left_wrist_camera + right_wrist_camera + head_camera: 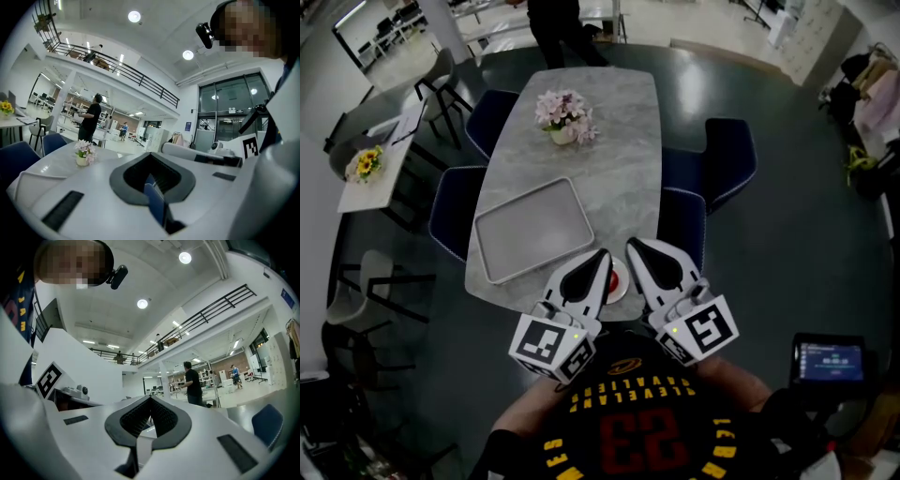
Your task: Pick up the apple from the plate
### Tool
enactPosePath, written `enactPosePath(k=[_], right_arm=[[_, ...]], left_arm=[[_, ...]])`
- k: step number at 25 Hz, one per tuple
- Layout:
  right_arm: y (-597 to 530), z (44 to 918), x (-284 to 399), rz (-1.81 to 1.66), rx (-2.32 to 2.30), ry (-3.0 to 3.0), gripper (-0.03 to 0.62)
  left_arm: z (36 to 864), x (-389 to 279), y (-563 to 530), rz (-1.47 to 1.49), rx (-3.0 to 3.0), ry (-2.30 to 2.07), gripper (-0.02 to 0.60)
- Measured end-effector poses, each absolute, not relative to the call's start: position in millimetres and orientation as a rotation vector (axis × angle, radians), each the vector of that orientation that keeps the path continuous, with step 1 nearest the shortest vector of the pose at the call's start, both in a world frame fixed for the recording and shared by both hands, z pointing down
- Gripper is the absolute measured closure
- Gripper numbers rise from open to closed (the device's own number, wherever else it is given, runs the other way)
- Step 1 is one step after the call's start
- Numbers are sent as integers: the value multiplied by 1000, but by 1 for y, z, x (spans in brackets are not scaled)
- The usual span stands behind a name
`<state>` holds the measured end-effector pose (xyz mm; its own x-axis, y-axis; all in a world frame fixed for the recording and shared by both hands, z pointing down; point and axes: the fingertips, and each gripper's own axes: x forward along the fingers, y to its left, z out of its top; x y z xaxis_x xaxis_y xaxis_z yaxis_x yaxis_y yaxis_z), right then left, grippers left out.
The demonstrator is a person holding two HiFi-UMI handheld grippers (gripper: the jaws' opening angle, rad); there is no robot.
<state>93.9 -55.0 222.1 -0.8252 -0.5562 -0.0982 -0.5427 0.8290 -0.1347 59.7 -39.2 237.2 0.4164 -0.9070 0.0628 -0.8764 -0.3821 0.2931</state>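
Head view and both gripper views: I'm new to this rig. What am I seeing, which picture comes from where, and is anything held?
There is no robot arm: a person holds a two-jaw gripper in each hand. The head view looks down from a camera on the person's head: the left gripper and right gripper hover at the near edge of a marble table. On it lie a grey tray, a pot of pink flowers and, partly hidden behind the left gripper's tip, a red apple on a small white plate. The other two pictures come from cameras riding on each gripper, looking along its jaws. Both pairs of jaws are together with nothing between them; the apple is not yet picked up.
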Motion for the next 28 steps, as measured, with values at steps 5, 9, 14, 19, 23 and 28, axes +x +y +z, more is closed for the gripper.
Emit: enactPosePath(k=[5,9,14,19,23,28], right_arm=[[-44,235,91,-193,-836,2906,588],[-37,240,88,-202,-811,2914,588],[-31,248,87,-225,-775,2935,588],[-28,257,73,-231,-739,2965,588],[-24,258,67,-239,-702,2975,588],[-24,263,65,-238,-696,2991,588]], left_arm=[[243,62,-26,-131,2380,-1584,581],[245,61,-19,-109,2375,-1613,581],[254,54,-12,-120,2300,-1651,581],[258,42,-9,-150,2260,-1683,581],[264,37,-5,-158,2230,-1699,581],[268,37,-7,-152,2216,-1692,581]])
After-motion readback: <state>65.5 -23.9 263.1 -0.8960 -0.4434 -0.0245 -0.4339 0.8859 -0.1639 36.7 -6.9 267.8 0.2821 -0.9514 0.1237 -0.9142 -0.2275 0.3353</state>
